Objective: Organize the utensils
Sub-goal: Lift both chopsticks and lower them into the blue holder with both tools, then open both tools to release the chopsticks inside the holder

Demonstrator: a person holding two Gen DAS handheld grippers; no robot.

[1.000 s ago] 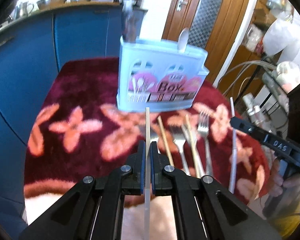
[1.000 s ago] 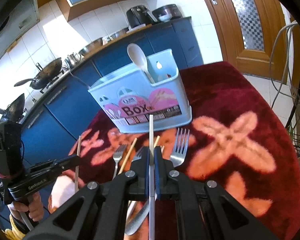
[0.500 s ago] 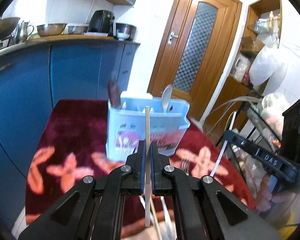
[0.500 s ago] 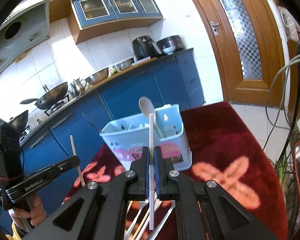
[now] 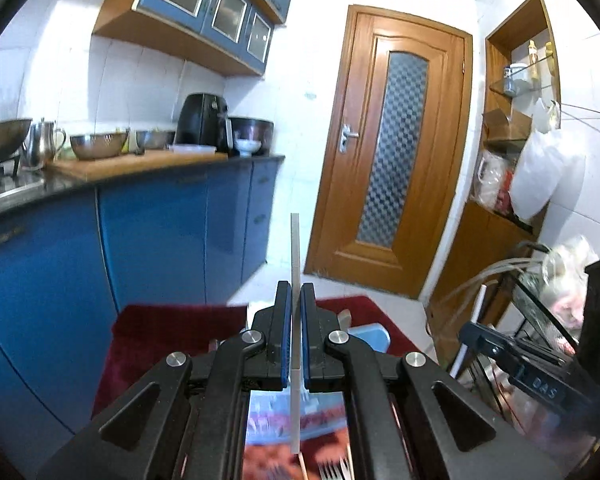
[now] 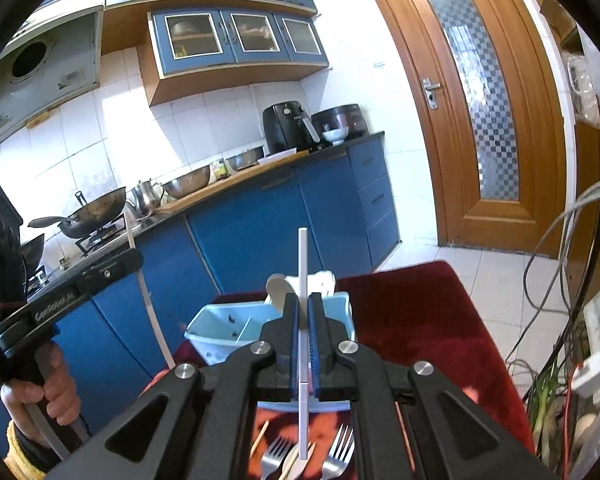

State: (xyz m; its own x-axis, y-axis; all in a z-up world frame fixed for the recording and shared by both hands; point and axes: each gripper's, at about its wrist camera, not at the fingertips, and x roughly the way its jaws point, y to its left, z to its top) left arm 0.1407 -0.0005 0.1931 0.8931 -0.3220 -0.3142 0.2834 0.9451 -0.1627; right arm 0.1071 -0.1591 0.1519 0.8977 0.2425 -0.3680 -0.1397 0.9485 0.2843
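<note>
Two chopsticks are in the air at once, one in each of my grippers, and both need to end up in the blue holder [image 6: 236,332] standing on the red-covered tabletop [image 6: 416,312]. Going from big to small: the holder sits below and just ahead of my right gripper [image 6: 303,316], its open top divided into compartments, with a pale spoon [image 6: 280,290] already standing at the right end. My right gripper is clenched on a white chopstick [image 6: 303,264], held upright with the lower tip hanging below the pads. My left gripper [image 5: 296,308] is likewise clamped on a pale chopstick [image 5: 295,248], upright, with the holder mostly hidden beneath the gripper body in that view. Forks [image 6: 276,456] and at least one more wooden chopstick [image 6: 260,438] lie on the tabletop in front of the holder. To do this step well, I judge I should bring one stick at a time over an open compartment, keep it vertical, lower until the tip is well inside the walls, and only then let go, so it does not bounce out or tip against the rim. I would keep both chopsticks to one compartment, away from the spoon, and mind that my two grippers do not collide above the narrow opening.
</note>
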